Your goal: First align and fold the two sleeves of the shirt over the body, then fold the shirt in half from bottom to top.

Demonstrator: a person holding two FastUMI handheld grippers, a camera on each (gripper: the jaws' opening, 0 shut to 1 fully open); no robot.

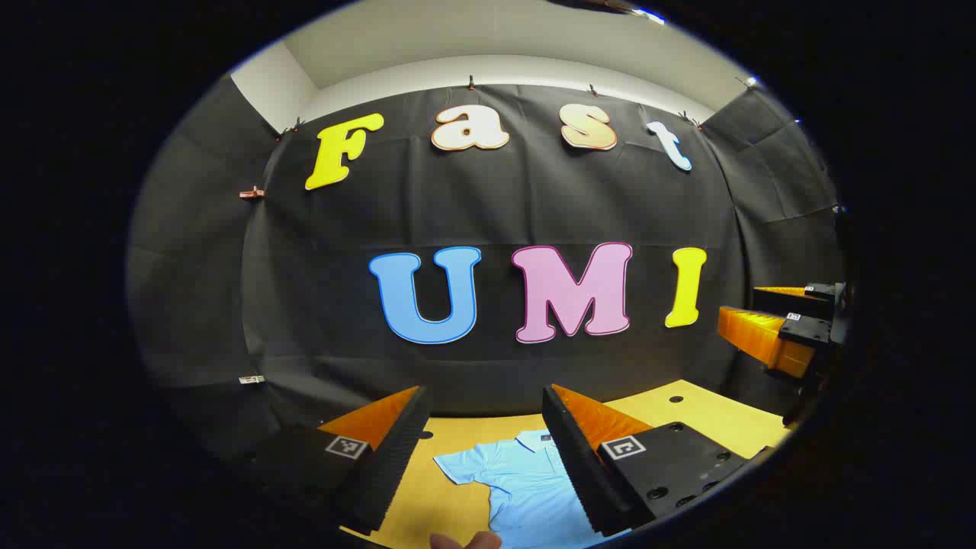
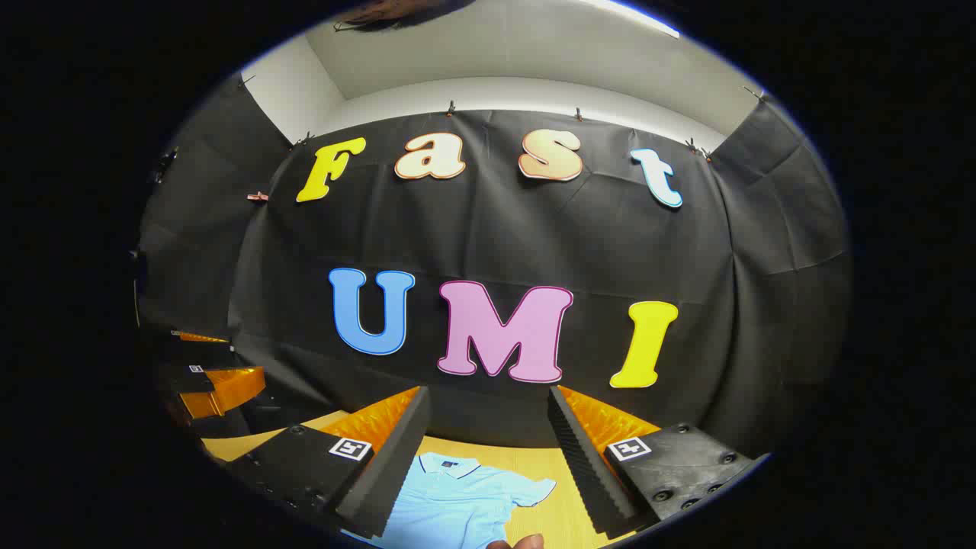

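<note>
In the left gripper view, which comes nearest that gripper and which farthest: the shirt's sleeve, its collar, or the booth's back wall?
1. Sleeve, low between the left gripper's open fingers.
2. Collar of the shirt, farther up the table.
3. Back wall, behind the table.

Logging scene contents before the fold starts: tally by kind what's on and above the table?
Shirt, light blue, lying flat on the table: 1
Grippers, both open and held above the table: 2 (left gripper, right gripper)
Total: 3
</note>
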